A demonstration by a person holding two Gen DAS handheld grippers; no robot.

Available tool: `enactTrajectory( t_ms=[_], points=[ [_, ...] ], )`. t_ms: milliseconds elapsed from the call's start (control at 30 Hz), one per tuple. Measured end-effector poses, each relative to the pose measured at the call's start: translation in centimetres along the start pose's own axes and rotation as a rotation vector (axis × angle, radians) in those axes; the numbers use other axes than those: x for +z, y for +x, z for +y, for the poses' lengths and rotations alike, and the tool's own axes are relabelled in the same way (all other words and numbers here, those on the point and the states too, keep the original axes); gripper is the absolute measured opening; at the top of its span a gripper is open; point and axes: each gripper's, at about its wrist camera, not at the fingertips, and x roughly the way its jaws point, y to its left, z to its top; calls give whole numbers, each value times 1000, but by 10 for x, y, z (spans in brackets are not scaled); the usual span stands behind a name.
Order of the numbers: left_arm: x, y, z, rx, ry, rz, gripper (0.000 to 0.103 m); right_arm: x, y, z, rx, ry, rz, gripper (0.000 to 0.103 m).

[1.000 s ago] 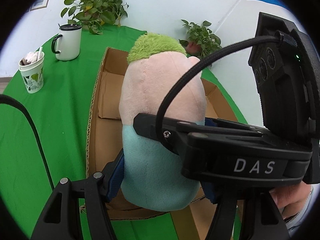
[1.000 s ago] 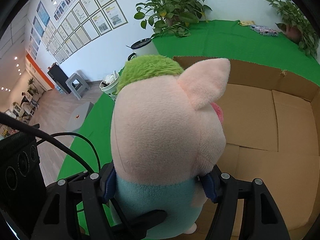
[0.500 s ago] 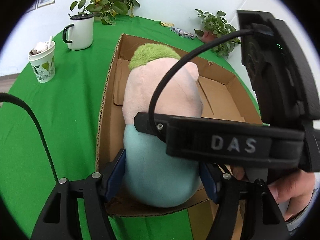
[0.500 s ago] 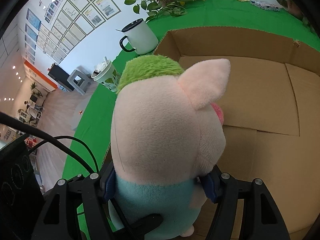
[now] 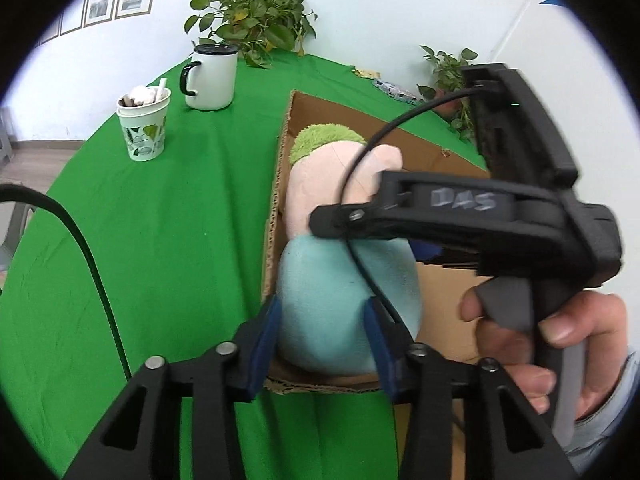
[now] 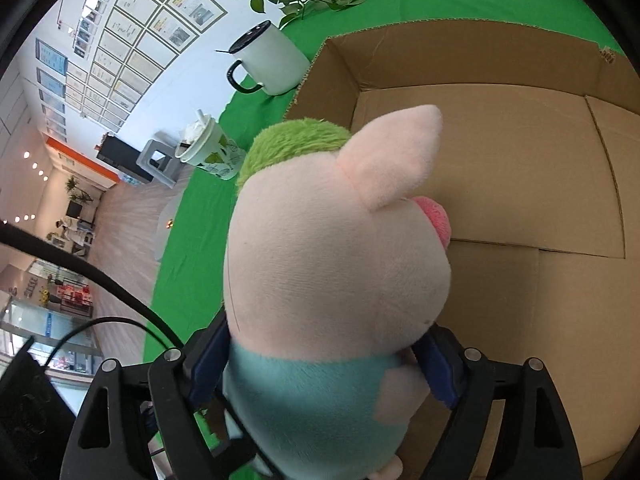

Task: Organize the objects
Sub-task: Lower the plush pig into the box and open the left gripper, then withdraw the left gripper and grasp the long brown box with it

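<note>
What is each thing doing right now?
cardboard box, open on top.
plush pig, upright inside it.
white mug, upright, lid on.
paper cup, upright, stuffed full.
left gripper, jaws closing, pig between, touch unclear.
right gripper, jaws opening, pig between.

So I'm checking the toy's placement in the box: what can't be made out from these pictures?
- Plush pig: its underside and the box floor below it, hidden by its own body in both wrist views.
- Cardboard box: right side blocked by the right claw's body, left wrist view.
- Pig's face: turned away, only the snout shows, right wrist view.
- Left claw: closing; pad contact unclear.
</note>
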Motion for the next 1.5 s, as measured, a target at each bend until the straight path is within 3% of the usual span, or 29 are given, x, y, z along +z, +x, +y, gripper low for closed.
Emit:
enactTrajectory(
  t_ms=[167, 233, 267, 400, 633, 800, 833, 867, 900, 933, 967, 1033, 1167, 1333, 1500],
  points=[
    [2, 1, 7, -8, -31, 0, 30, -5, -27, 0, 100, -8, -25, 86],
    [0, 1, 4, 5, -18, -3, 30, -9, -27, 1, 82, -19, -36, 81],
    [0, 2, 4, 8, -15, -1, 30, -15, -28, -1, 75, -22, -32, 68],
    [-1, 1, 4, 19, -15, 1, 30, -17, -18, 7, 29, -39, -71, 61],
    [-8, -13, -5, 48, 5, -12, 29, -15, -13, 18, -3, -29, -109, 61],
    [-15, -34, -13, 72, 32, -76, 30, -21, -27, 25, -19, -12, -157, 67],
    [-16, -40, -16, 84, 42, -99, 34, -25, -36, 26, -28, -16, -179, 71],
    [-18, -47, -20, 106, 56, -127, 41, -34, -51, 22, -34, -23, -201, 83],
    [-20, -53, -25, 139, 74, -154, 59, -41, -64, 22, -40, -30, -229, 95],
    [-23, -61, -31, 180, 94, -194, 77, -48, -78, 23, -47, -37, -263, 100],
    [-27, -71, -37, 208, 112, -254, 82, -56, -90, 23, -55, -42, -292, 102],
    [-35, -88, -48, 233, 141, -358, 84, -74, -113, 23, -116, -57, -354, 102],
    [-40, -104, -64, 235, 162, -431, 86, -126, -166, 7, -272, -83, -441, 102],
    [-46, -114, -78, 148, 153, -436, 86, -187, -213, -17, -393, -77, -500, 102],
    [-60, -121, -97, 120, 165, -443, 86, -225, -240, -38, -431, -61, -512, 102]
  ],
)
